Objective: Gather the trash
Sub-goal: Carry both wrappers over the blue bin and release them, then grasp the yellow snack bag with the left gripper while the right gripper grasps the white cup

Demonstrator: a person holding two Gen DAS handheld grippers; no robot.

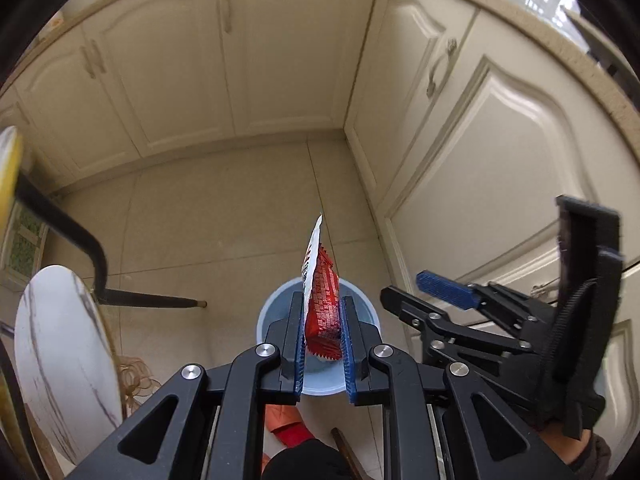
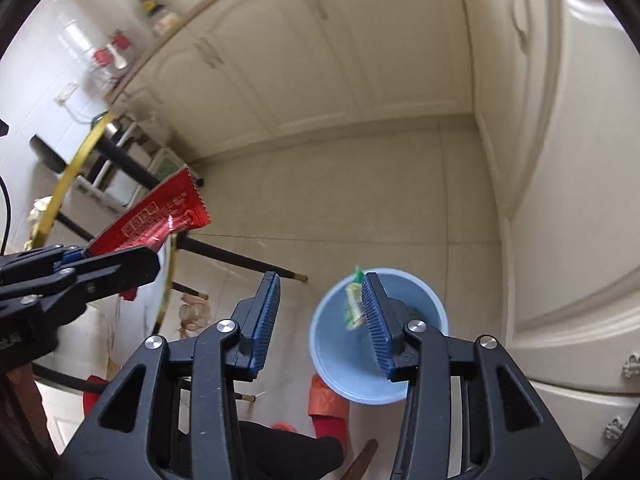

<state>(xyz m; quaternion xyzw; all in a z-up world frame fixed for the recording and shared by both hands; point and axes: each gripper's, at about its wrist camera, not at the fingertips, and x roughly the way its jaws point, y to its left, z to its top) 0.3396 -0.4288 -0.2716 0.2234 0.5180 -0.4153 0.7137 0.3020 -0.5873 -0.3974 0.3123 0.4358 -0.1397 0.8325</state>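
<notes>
My left gripper (image 1: 322, 344) is shut on a red snack wrapper (image 1: 322, 300) and holds it upright above the light blue bin (image 1: 268, 316) on the floor. The wrapper also shows in the right wrist view (image 2: 160, 220), held by the left gripper (image 2: 86, 254). My right gripper (image 2: 320, 320) is open and hangs above the bin (image 2: 420, 300). A small green and yellow wrapper (image 2: 354, 304) is in the air just off the right finger, over the bin's mouth. The right gripper also shows in the left wrist view (image 1: 496, 264), open.
Cream cabinet doors (image 1: 200, 60) line the back and right side. A round marble-top table (image 1: 60, 352) with black legs (image 2: 240, 258) stands at the left. Orange and red slippers (image 2: 328, 408) lie on the tiled floor beside the bin.
</notes>
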